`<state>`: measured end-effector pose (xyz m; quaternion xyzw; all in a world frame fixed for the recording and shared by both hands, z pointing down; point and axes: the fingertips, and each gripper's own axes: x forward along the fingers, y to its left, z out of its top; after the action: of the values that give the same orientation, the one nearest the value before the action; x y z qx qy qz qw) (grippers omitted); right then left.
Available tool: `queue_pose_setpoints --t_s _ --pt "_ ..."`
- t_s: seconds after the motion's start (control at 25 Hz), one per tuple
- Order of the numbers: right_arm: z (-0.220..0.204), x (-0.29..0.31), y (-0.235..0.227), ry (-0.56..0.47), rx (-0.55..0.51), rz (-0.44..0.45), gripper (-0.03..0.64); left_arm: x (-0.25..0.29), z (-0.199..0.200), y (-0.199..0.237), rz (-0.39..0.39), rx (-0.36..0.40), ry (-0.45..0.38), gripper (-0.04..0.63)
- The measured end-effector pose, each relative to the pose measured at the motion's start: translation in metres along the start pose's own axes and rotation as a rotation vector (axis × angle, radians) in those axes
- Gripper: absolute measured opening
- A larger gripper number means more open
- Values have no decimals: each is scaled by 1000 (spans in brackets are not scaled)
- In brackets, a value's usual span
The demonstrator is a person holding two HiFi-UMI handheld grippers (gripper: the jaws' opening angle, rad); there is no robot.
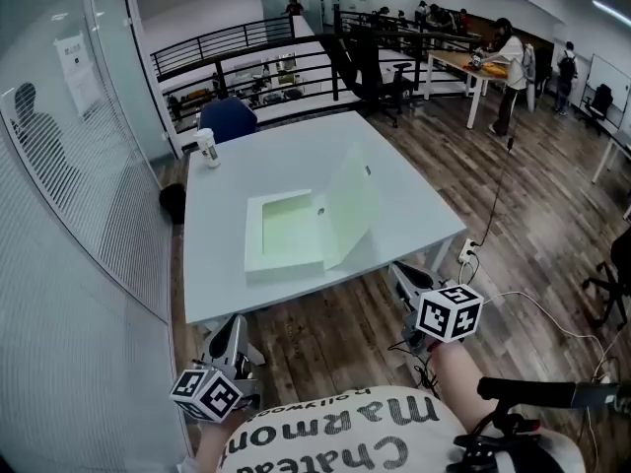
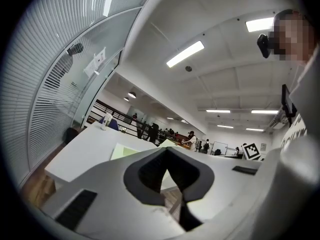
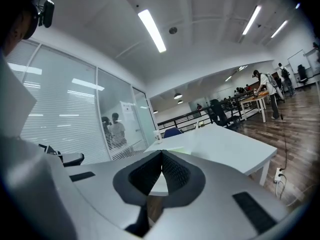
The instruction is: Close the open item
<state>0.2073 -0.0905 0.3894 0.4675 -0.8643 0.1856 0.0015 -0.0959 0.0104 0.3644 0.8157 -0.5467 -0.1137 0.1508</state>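
Note:
An open pale green box file (image 1: 284, 231) lies on the white table (image 1: 414, 205), its lid (image 1: 351, 203) standing up at the right side. My left gripper (image 1: 230, 330) hangs below the table's front edge at the lower left, jaws shut and holding nothing. The right gripper (image 1: 405, 276) sits just under the front edge, right of the box, also shut and bare. In the left gripper view the box (image 2: 124, 151) shows beyond the closed jaw tips (image 2: 166, 149). From the right gripper view, the closed tips (image 3: 161, 153) point toward the table and box (image 3: 183, 150).
A white cup (image 1: 208, 149) stands at the table's far left corner, with a blue chair (image 1: 229, 119) behind it. A glass wall (image 1: 69, 166) runs along the left. Black railing (image 1: 266, 67) lies beyond, and people stand at a far desk (image 1: 513, 67). A cable (image 1: 493, 215) trails on the wooden floor.

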Motion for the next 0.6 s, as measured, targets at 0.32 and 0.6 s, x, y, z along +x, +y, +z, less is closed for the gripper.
queue_pose_setpoints --t_s 0.32,0.6 --pt "77 34 -22 -234 -92 146 2 73 17 10 3 8 -65 -5" --pt "103 68 -48 -212 -257 186 2 119 1 34 32 -11 -47 -8"
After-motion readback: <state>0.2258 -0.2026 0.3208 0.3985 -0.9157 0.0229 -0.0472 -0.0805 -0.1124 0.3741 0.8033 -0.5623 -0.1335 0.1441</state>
